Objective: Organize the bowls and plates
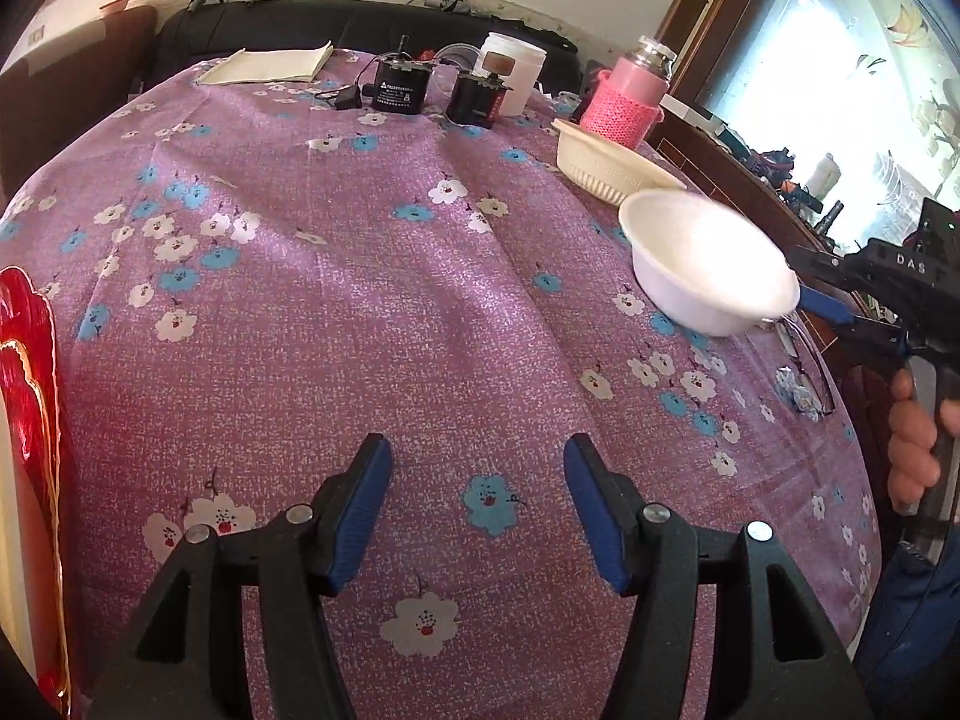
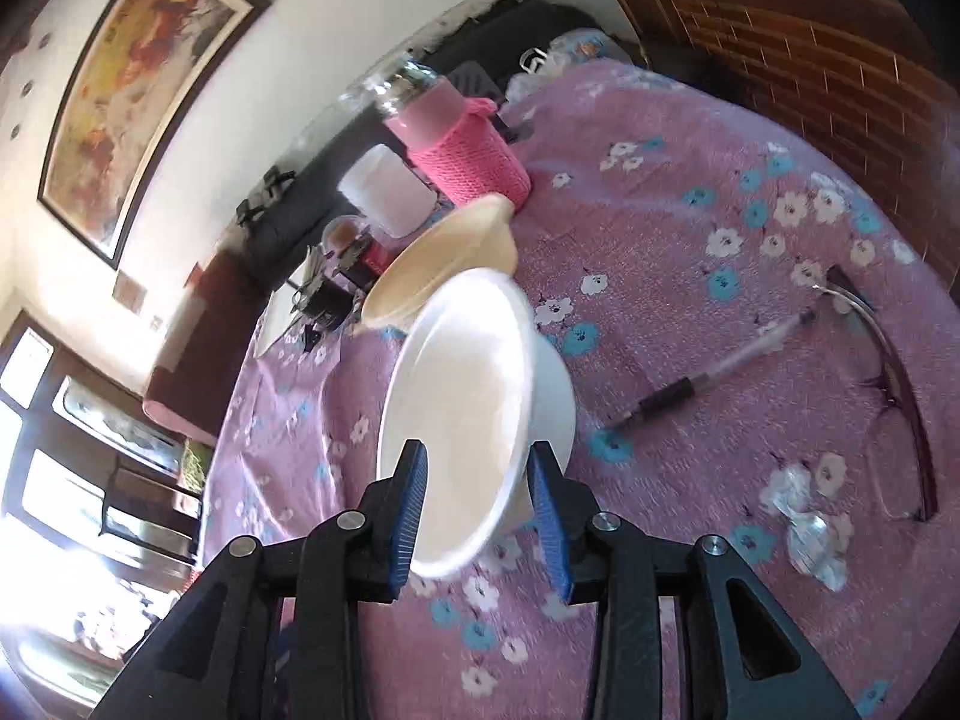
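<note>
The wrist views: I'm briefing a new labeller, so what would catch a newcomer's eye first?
Probably the white bowl, tilted over the purple flowered tablecloth with its rim between the jaws of the right gripper. Just behind it sits a cream bowl, with a pink knit-sleeved bottle beyond. In the left wrist view, the left gripper hangs open over bare cloth.

The left claw [image 1: 477, 498] has black plastic arms with triangular cut-outs, silver round screw heads at the pivots, and ribbed blue pads [image 1: 360, 510] on both fingers. The right claw [image 2: 480, 510] is built alike; from the left wrist view its black body at 3 o'clock bears white letters "DAS". A blue sleeve [image 1: 912, 618] shows at 4 o'clock.
</note>
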Demonstrator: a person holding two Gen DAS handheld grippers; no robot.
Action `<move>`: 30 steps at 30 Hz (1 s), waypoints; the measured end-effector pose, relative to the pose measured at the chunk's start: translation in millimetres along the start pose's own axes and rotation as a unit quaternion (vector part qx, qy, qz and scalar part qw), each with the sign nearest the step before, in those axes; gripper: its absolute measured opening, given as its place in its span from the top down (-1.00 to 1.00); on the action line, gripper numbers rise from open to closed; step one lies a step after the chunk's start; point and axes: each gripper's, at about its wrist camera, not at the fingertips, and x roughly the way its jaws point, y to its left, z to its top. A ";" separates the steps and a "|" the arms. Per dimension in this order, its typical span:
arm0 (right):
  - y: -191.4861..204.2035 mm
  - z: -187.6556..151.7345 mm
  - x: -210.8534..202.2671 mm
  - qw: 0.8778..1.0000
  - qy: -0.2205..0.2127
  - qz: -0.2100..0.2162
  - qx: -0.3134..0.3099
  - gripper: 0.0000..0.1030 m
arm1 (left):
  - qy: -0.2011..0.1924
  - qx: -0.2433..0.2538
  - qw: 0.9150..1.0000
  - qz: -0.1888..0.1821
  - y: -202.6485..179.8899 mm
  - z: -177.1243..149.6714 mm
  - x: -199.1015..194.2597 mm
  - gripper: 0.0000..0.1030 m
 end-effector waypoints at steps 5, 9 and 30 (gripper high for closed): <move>-6.5 10.9 -4.5 0.997 -0.050 -0.052 -0.011 0.14 | -0.013 0.012 1.000 0.013 -8.2 -1.5 -14.7 -0.15; -9.6 23.9 8.8 0.996 -0.061 -0.061 -0.015 0.14 | -0.023 0.025 0.999 0.006 -20.4 8.7 -30.4 -0.15; -38.4 22.5 32.0 0.995 -0.050 -0.081 -0.033 0.84 | 0.022 0.033 0.998 -0.039 -113.3 107.3 94.4 0.54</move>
